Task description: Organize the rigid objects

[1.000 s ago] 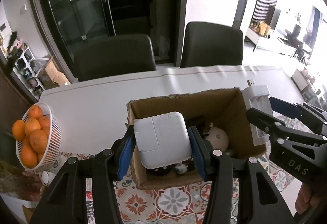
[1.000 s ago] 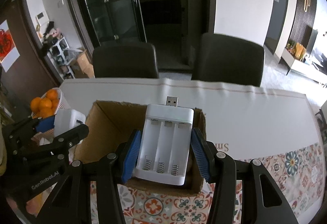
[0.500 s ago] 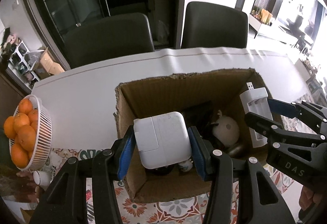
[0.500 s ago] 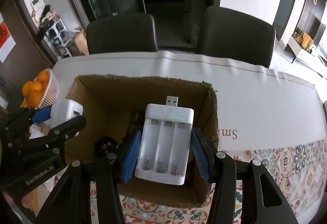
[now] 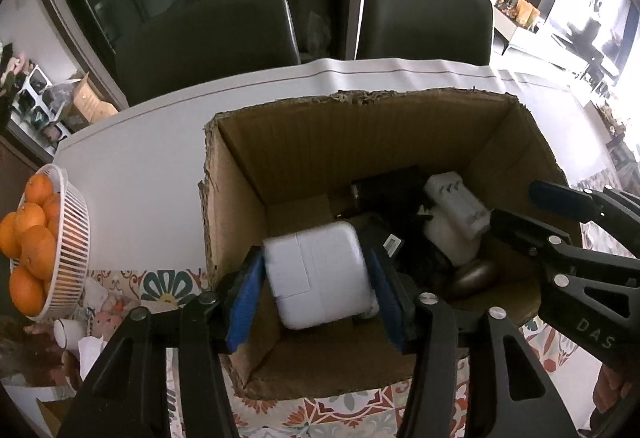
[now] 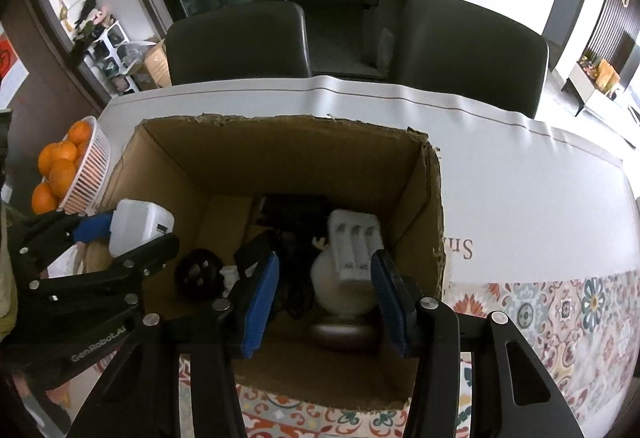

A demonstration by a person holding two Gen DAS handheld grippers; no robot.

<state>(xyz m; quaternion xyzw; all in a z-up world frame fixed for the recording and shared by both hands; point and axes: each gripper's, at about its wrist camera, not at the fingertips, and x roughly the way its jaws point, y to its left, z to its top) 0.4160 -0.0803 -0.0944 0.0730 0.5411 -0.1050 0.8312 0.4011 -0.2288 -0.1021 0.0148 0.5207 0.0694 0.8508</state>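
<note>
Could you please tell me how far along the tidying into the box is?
Done: the battery charger lies in the cardboard box among other items; the right gripper, jaws closing, holds nothing. In hand: the white power adapter sits between the opening jaws of the left gripper, over the box. Left: letting it drop in.

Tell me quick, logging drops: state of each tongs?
Left tongs: opening, white adapter loose between them.
Right tongs: closing, empty; battery charger lies in box.

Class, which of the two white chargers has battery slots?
The battery charger lying in the cardboard box: three slots. The square power adapter is smooth.
</note>
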